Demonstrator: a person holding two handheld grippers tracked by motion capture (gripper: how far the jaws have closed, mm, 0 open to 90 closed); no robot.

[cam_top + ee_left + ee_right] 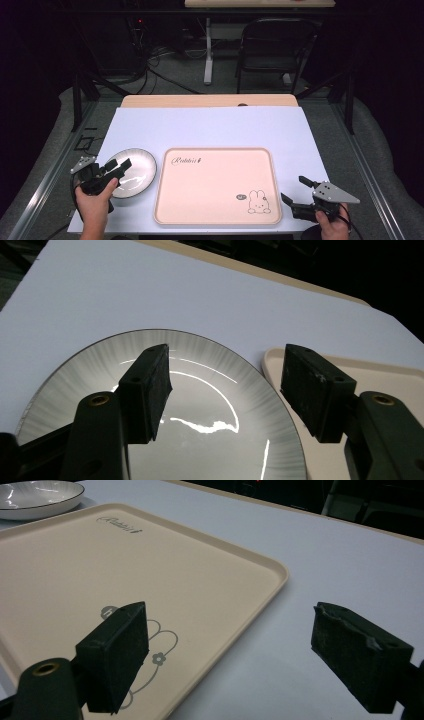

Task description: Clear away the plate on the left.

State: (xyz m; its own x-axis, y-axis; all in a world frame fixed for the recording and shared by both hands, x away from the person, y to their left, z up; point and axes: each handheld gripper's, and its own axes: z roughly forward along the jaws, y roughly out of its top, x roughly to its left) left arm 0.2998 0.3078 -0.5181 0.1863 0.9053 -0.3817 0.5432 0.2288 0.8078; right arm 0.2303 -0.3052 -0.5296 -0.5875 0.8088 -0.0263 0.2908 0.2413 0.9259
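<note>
We hold the left gripper (116, 167) over the near-left part of the plate (142, 167), jaws spread wide — whether a pad touches the plate, we cannot tell. The plate sits at the near left, just beside the pink tray (215, 187). Our right gripper (292, 189) hovers near the tray's near-right corner — jaws apart, grasping nothing.

Spread jaws over tray (210, 570) (rabbit-printed)
</note>
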